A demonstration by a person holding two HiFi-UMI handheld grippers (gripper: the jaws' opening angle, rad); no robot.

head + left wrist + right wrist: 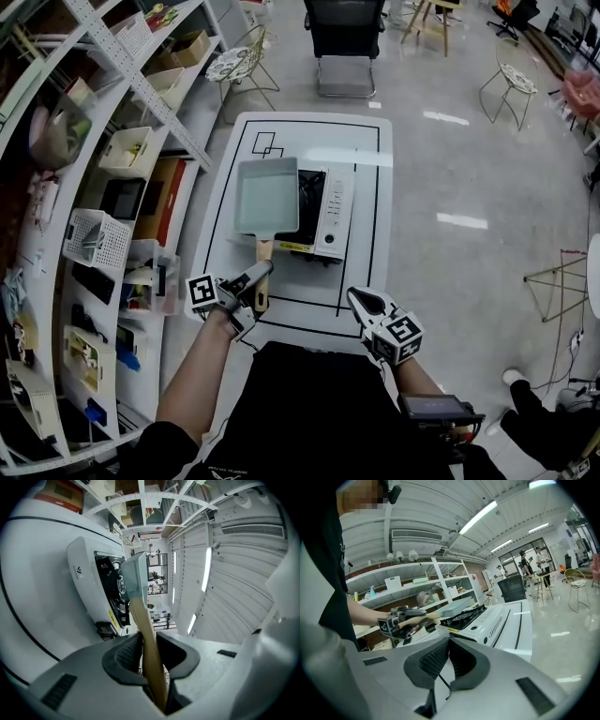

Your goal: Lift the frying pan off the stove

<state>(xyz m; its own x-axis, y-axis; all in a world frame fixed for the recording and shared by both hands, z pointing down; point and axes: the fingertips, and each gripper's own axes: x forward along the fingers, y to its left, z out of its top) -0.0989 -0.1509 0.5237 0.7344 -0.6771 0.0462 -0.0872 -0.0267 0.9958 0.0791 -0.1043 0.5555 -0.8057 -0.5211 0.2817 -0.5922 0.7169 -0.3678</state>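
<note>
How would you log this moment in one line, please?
left gripper: shut on pan handle | frying pan: over stove left side | right gripper: shut, empty

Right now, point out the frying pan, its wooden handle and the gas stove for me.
frying pan point(265, 195), head view, middle of its flat inside.
wooden handle point(145, 620), left gripper view, bare stretch just below the pan.
gas stove point(335, 214), head view, white control panel.

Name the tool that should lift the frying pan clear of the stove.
Left. The left tool is clamped on the frying pan's wooden handle; the right tool is shut, empty, apart from the stove.
</note>
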